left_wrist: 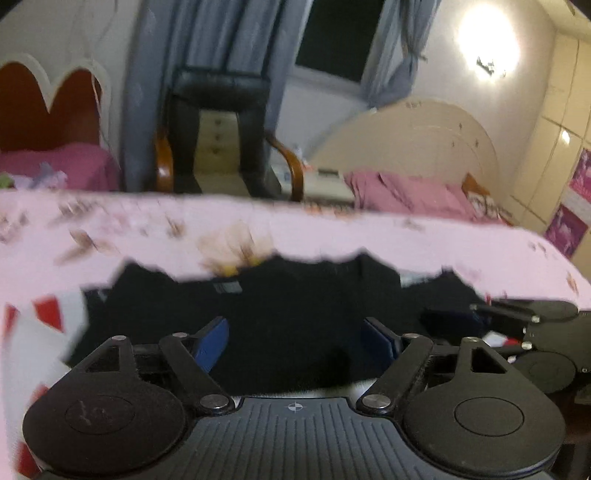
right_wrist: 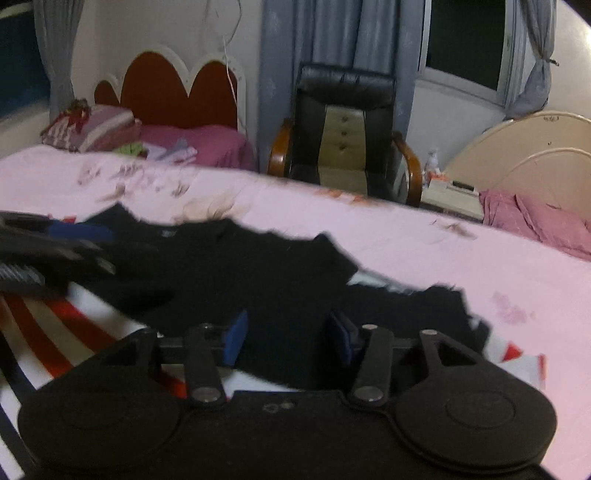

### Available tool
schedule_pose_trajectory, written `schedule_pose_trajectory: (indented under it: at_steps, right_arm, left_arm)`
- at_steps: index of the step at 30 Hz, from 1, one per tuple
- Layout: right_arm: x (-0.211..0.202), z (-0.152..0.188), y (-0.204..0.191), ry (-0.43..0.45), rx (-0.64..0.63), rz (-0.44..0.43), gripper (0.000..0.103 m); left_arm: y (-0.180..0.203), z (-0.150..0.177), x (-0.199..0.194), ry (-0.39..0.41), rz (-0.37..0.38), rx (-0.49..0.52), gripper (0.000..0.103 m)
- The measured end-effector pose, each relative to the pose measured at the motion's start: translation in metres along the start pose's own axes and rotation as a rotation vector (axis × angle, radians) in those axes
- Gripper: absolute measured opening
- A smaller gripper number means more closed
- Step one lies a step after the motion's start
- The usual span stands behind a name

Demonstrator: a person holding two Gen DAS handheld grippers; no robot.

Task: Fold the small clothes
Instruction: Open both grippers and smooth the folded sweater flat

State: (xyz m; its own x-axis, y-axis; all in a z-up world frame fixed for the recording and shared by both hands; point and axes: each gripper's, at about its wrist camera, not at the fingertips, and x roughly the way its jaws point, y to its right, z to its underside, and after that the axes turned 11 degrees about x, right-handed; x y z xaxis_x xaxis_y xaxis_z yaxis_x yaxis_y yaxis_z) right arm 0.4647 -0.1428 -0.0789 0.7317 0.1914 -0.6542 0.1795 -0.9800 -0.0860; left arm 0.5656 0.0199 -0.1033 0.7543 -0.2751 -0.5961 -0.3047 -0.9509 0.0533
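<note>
Across the left wrist view, lower half: the left gripper (left_wrist: 295,339) hangs over a black garment (left_wrist: 280,317), which lies spread on a pink bed sheet (left_wrist: 369,236).
Left fingers: the blue fingers (left_wrist: 212,341) stand wide apart; black cloth shows between them, but nothing is pinched.
Right edge of this view: the right gripper (left_wrist: 480,314) pokes in, low over the same garment.
Lower left of this view: a red-and-white striped cloth (left_wrist: 40,325) lies partly under the garment.
Upper part of this view: a black chair (left_wrist: 218,110) and grey curtains (left_wrist: 236,33), well behind the bed.

Right wrist view, lower centre: the right gripper (right_wrist: 288,339) also hangs over the black garment (right_wrist: 258,273).
Right fingers: the blue fingers (right_wrist: 234,341) stand at a middling gap, narrower than the left pair, and hold nothing.
Left edge of this view: the left gripper (right_wrist: 55,236), blurred, beside the garment's far end.
Lower left of this view: the striped cloth (right_wrist: 55,321) shows from under the garment.

Garment's lie: its long axis runs left to right across both views, with the jagged far edge toward the chair; which end is the neck I cannot tell.
Step in hand, as I judge it: a fold has probably just been laid and both grippers are free.
Doing it well: choose two corners on the same edge, pinch only the black layer and not the striped cloth below, and carry both hands evenly so that the fold stays square.
</note>
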Motion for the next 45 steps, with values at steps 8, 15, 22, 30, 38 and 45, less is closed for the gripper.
schedule_pose_trajectory:
  at_steps: [8, 15, 22, 30, 38, 45]
  right_arm:
    - [-0.032, 0.018, 0.094, -0.024, 0.045, 0.213, 0.059]
    - [-0.065, 0.011, 0.070, 0.081, 0.164, 0.135, 0.043]
    - [-0.050, 0.042, -0.015, -0.024, -0.052, 0.008, 0.045]
    - [-0.091, 0.065, 0.060, -0.077, 0.029, 0.136, 0.054]
    - [-0.122, 0.070, 0.049, 0.008, 0.141, 0.071, 0.044]
    - [-0.108, 0.103, -0.014, -0.063, -0.007, 0.118, 0.045]
  left_arm:
    - [-0.071, 0.046, -0.044, 0.023, -0.143, 0.034, 0.070]
    - [-0.018, 0.027, -0.059, 0.091, -0.132, 0.070, 0.070]
    - [0.047, 0.047, -0.050, 0.008, -0.048, 0.145, 0.071]
    - [-0.013, 0.085, -0.101, -0.023, -0.176, 0.159, 0.077]
    - [0.022, 0.081, -0.130, 0.044, -0.177, 0.160, 0.077]
    - [0.077, 0.102, -0.116, -0.012, -0.131, 0.226, 0.077]
